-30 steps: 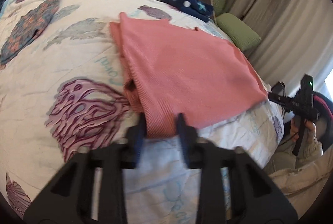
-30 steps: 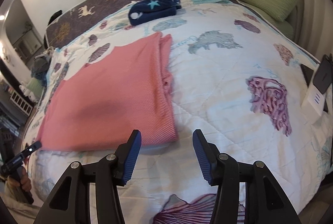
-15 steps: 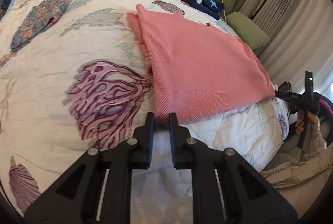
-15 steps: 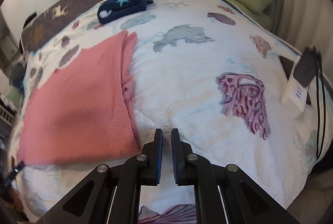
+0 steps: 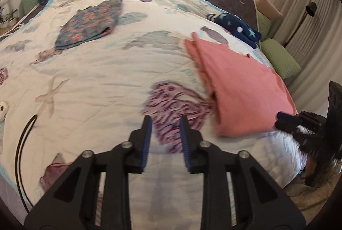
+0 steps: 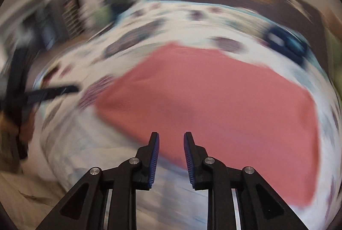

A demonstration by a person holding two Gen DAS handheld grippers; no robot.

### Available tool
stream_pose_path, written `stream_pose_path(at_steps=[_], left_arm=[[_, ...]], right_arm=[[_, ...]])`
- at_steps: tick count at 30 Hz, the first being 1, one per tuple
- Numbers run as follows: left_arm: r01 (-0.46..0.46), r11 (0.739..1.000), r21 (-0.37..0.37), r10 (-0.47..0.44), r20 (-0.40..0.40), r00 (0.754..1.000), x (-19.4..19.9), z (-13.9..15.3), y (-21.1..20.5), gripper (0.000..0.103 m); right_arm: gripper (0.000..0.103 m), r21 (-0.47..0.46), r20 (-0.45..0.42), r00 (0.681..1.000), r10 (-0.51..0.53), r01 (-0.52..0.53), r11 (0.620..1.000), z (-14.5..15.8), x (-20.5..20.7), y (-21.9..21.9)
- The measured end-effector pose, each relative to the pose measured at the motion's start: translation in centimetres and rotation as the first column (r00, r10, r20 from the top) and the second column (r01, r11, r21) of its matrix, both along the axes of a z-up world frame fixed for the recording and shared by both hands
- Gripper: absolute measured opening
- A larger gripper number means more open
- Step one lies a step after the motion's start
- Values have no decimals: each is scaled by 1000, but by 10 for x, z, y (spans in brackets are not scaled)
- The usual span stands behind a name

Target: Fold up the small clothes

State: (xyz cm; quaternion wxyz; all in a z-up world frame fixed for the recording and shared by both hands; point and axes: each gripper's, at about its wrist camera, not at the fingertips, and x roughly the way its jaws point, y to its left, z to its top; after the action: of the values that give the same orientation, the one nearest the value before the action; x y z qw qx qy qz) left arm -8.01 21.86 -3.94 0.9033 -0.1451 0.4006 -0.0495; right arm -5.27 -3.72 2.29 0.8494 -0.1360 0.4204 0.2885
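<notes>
A folded pink garment (image 5: 241,88) lies flat on the patterned bedspread (image 5: 89,84), to the right in the left wrist view. My left gripper (image 5: 165,123) hovers over the purple coral print, left of the garment's near corner; its jaws are opening and nothing is between them. In the blurred right wrist view the pink garment (image 6: 213,97) fills the middle. My right gripper (image 6: 171,138) hangs over its near edge, jaws opening, with no cloth pinched. The right gripper's tips (image 5: 286,119) also show at the garment's near right corner.
A folded teal floral garment (image 5: 89,24) lies at the back left of the bed. A navy star-print garment (image 5: 237,26) sits at the back right, with green cushions (image 5: 277,56) beyond. A black cable (image 5: 23,144) loops at the left edge. Curtains hang on the right.
The left gripper let go of the pink garment's corner, moved left and parted its jaws. The right gripper swung fast from the garment's side round to its near edge; its jaws shut, then parted.
</notes>
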Motion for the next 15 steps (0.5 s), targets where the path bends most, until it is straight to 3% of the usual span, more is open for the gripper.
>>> stream_pose_path(at_steps=[5,10,15], left_arm=[[-45,998,-39,46,40,998,-8,0,25,41],[-53,995,-89,58,56,997,-10,-3,45,42],[-52,992,-113,57,45,997,-3,-9,57,42]], right_arm=[[38,-130,70,976,205,-194,972,-23,-21,76],[46,-263,156,962,226,-180,948,-42,-27,108],[52,-337,252,940,228,-136,932,-49,-31,128]])
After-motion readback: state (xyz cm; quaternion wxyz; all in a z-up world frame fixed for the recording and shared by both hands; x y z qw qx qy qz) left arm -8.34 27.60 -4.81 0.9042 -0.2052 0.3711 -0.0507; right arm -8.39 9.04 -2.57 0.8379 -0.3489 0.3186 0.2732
